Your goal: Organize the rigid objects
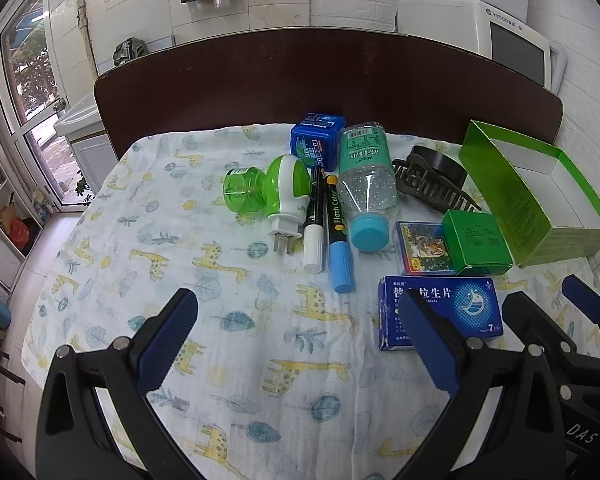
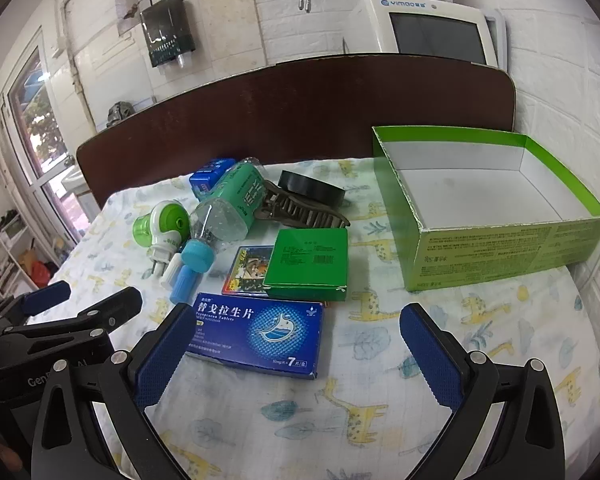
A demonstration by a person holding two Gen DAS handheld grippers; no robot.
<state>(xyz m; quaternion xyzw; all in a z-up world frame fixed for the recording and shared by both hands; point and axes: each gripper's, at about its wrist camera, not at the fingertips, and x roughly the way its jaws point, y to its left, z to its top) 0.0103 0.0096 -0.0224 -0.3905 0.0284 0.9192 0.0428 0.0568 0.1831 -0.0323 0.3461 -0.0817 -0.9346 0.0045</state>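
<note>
Bottle (image 1: 366, 184) on side, cap toward camera; markers (image 1: 334, 232) parallel.

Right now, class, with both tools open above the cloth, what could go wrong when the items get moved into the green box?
1. The bottle lies on its side and may roll.
2. The small green box rests on the card pack; lifting either could shift the other.
3. The markers lie side by side, risking a double grab.

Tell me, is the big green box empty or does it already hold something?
Empty. The right wrist view shows the green box open on top, with only its bare white bottom inside.
</note>
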